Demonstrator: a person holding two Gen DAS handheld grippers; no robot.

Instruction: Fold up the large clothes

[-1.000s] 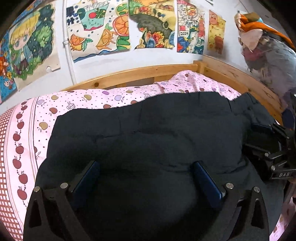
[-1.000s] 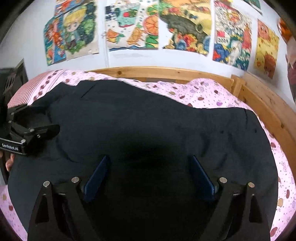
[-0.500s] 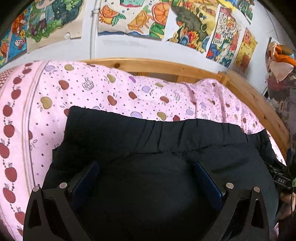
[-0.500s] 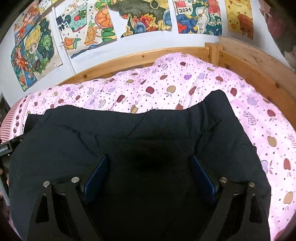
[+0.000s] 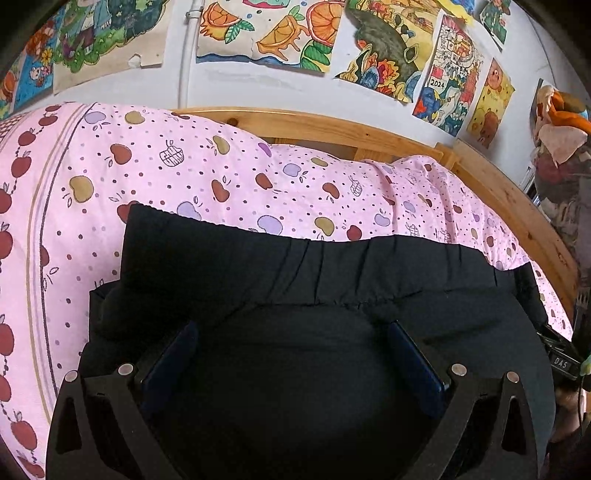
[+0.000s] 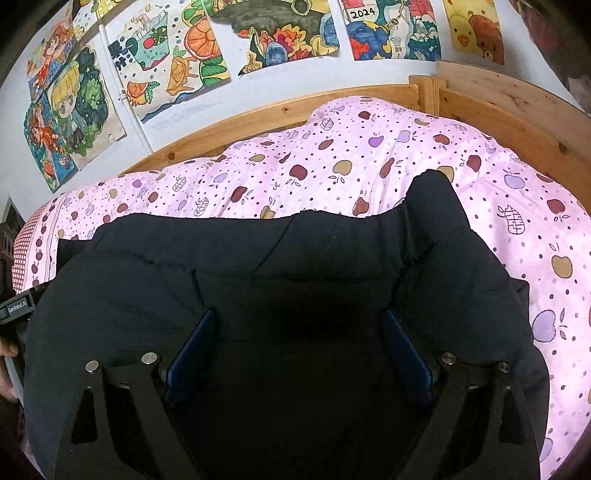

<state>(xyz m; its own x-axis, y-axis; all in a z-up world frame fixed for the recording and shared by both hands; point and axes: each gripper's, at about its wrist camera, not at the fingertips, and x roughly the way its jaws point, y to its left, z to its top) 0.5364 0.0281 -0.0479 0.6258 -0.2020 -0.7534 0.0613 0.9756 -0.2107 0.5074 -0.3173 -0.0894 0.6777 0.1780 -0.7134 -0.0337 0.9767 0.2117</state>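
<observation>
Garment (image 5: 332, 269) edge meets bare quilt (image 5: 221, 177) beyond.

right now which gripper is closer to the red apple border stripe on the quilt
Left. The left gripper has the border stripe close on its left; the right gripper is across the black garment, farther away.

A colourful painted wall poster (image 6: 380, 29) reads "2024". The black right gripper (image 5: 561, 363) body shows white letters "DAS". The black left gripper (image 6: 16, 308) body carries a white label, "GenRobot.AI".
</observation>
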